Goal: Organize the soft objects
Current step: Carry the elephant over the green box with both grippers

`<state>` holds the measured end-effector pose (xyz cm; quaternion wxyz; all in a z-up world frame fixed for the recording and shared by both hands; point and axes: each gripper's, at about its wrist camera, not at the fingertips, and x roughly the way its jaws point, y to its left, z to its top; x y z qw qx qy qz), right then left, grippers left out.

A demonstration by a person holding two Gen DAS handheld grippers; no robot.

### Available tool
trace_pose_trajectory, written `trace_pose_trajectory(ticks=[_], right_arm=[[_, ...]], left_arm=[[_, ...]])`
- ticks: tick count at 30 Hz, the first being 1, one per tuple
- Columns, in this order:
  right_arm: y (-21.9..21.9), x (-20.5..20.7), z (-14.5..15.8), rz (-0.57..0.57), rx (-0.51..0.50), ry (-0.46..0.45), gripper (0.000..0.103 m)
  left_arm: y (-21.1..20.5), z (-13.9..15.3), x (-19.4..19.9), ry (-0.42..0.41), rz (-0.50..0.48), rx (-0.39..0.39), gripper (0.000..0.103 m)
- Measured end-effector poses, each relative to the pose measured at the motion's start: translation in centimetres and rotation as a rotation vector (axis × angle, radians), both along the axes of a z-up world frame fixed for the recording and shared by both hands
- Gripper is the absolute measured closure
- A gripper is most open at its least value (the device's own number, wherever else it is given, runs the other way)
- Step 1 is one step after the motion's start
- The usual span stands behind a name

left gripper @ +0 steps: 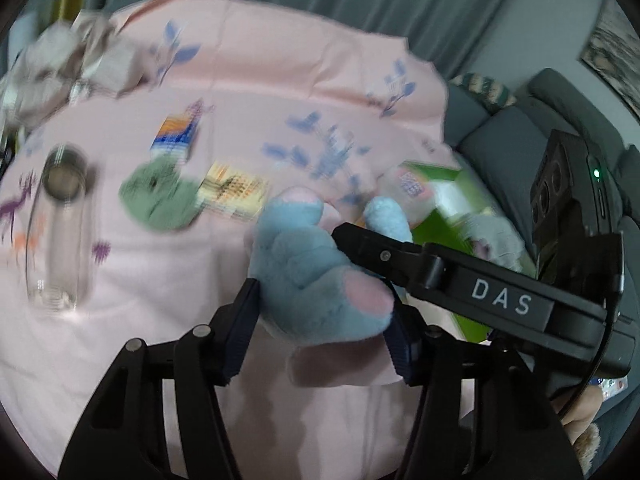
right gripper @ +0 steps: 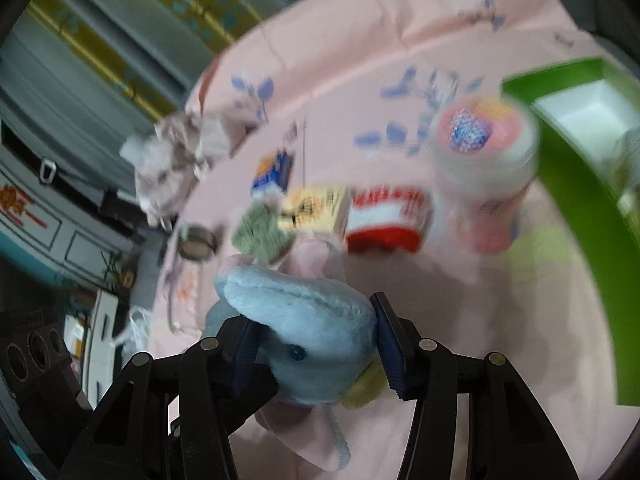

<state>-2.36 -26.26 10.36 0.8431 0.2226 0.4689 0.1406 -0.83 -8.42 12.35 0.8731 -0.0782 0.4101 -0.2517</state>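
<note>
Pink cloth (left gripper: 120, 340) covers table. Both claws, left (left gripper: 320, 312) and right (right gripper: 316, 344), pinch blue plush (left gripper: 308, 276). Best carried level together toward green box (right gripper: 576, 208).

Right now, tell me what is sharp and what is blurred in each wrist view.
Left wrist view: the blue plush toy in the left gripper is fairly sharp; the pink tablecloth and the glass jar are motion-smeared. Right wrist view: the right gripper on the toy is clear; the green box is blurred, edges bent by fisheye.
</note>
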Motion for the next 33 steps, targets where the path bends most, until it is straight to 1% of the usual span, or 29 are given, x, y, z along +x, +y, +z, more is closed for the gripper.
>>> trace_pose_trajectory(ticks=[3, 8, 11, 14, 16, 18, 21, 24, 27, 30, 33], right_arm=[[-2.0, -0.8, 2.9, -0.039, -0.001, -0.089, 0.048], [-6.7, -1.7, 6.8, -0.156, -0.004, -0.212, 0.048], [-9.5, -2.0, 8.1, -0.23, -0.003, -0.267, 0.048], [-12.8, -2.2, 8.7, -0.311, 0.013, -0.295, 0.048], [-15.1, -2.3, 8.5, -0.369, 0.025, -0.306, 0.048], [-16.4, -2.5, 8.1, -0.407, 0.018, -0.31, 0.048], [-19.2, -2.9, 6.7, -0.472, 0.044, -0.288, 0.048], [-21.2, -2.8, 5.0, -0.526, 0.071, -0.252, 0.048], [-23.0, -2.6, 3.2, -0.591, 0.064, -0.198, 0.048], [-24.2, -2.7, 2.0, -0.626, 0.06, -0.153, 0.048], [-25.4, -2.9, 0.8, -0.643, 0.092, -0.118, 0.048]], left_arm=[[-2.3, 2.7, -0.2, -0.083, -0.053, 0.001, 0.046], [-6.9, 5.9, 0.0, -0.189, -0.15, -0.013, 0.046], [-10.1, 7.2, 0.2, -0.238, -0.208, -0.019, 0.046], [-13.5, 7.5, 1.0, -0.257, -0.267, -0.021, 0.046], [-15.3, 7.1, 1.3, -0.254, -0.306, -0.018, 0.046], [-17.1, 6.3, 1.5, -0.245, -0.349, -0.015, 0.046], [-19.5, 4.9, 1.7, -0.237, -0.395, -0.007, 0.046], [-21.6, 3.5, 2.5, -0.201, -0.428, 0.006, 0.046], [-23.7, 1.8, 3.3, -0.139, -0.454, 0.013, 0.046], [-25.0, 0.6, 3.7, -0.103, -0.475, 0.022, 0.046], [-26.0, -0.2, 3.9, -0.078, -0.481, 0.048, 0.046]])
